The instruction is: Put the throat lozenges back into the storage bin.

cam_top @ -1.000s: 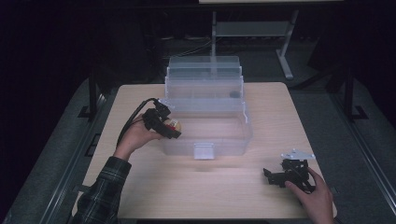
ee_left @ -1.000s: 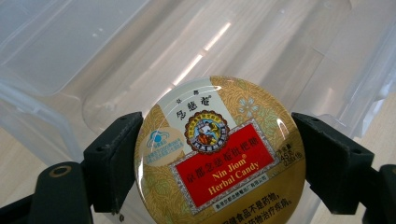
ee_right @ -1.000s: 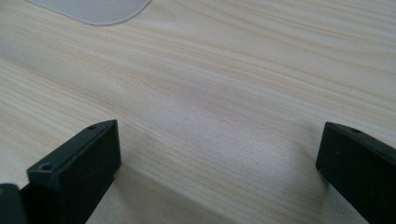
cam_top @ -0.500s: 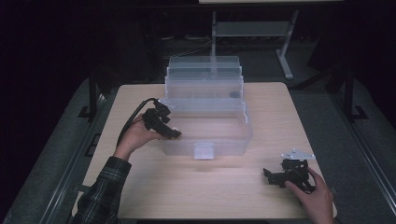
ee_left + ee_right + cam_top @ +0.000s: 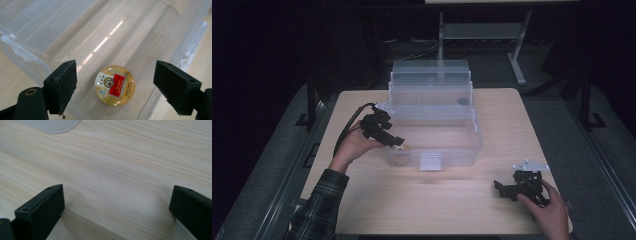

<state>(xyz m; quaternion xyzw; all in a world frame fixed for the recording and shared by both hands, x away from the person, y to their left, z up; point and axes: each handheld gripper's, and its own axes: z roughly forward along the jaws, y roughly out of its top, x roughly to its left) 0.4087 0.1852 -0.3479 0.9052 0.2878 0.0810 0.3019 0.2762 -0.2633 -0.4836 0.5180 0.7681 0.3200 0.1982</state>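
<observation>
My work lies on a pale wood-grain surface (image 5: pixel 512 125), its boards running left to right. Around it the floor (image 5: pixel 607 150) is dark grey. Beyond the far edge stands a metal frame (image 5: pixel 482 31) with a shelf and a slanting leg, well apart from the surface. Dark rails (image 5: pixel 312 100) run along both the left and right sides.

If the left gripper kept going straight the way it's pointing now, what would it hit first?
Probably the round gold-lidded tin lying on the floor of the clear plastic bin. The left gripper is open, its jaws standing either side of the tin from above. How far it is above the tin is unclear.
</observation>
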